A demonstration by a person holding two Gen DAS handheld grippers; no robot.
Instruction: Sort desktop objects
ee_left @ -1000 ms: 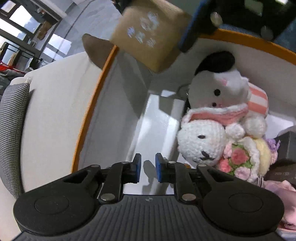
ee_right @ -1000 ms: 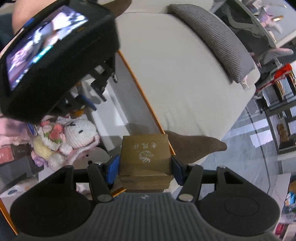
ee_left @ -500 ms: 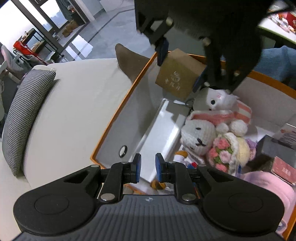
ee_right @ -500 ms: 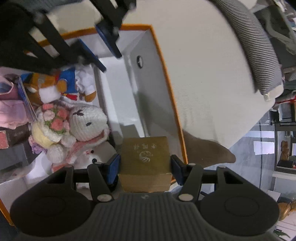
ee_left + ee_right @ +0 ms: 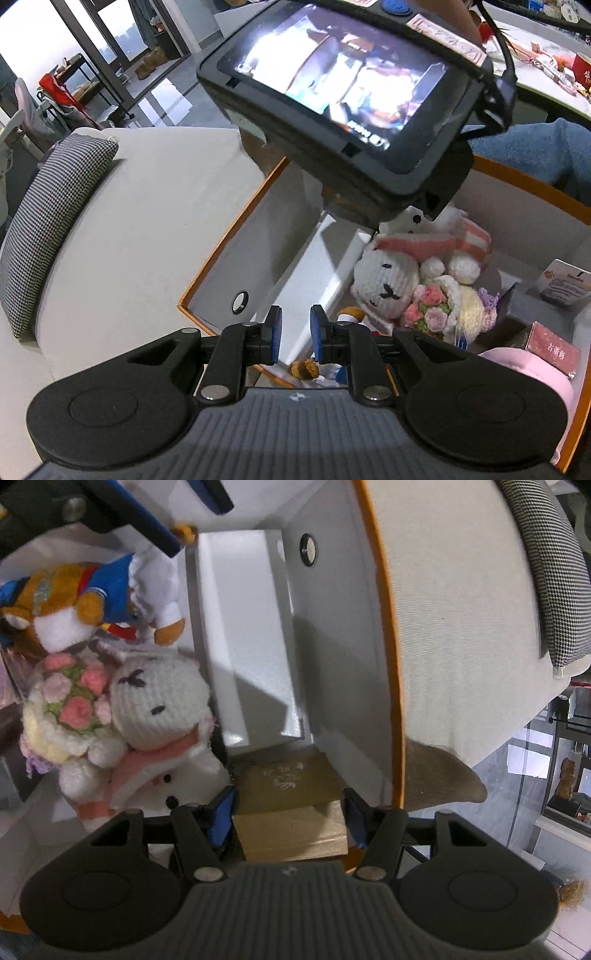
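My right gripper (image 5: 290, 803) is shut on a small gold box (image 5: 291, 812) with a pale emblem on its lid. The box sits low in the corner of an orange-rimmed storage box (image 5: 388, 627), between the grey wall and a white snowman plush (image 5: 166, 794). In the left wrist view the right gripper's screen unit (image 5: 340, 85) hangs over that same corner and hides the gold box. My left gripper (image 5: 295, 319) is shut with nothing in it, above the near rim of the storage box (image 5: 229, 240). Its blue fingers (image 5: 155, 528) show at the top left of the right wrist view.
Inside the storage box are a white inner tray (image 5: 240, 627), a crochet bunny with a flower bouquet (image 5: 159, 701), a duck plush (image 5: 85, 602), a red carton (image 5: 550, 354) and a pink item (image 5: 524, 373). A cream sofa seat (image 5: 129, 221) with a houndstooth pillow (image 5: 55, 221) lies beside it.
My right gripper has come down with the gold box into the storage box's corner. My left gripper has risen and drawn back, so the right unit's screen now fills the top of its view.
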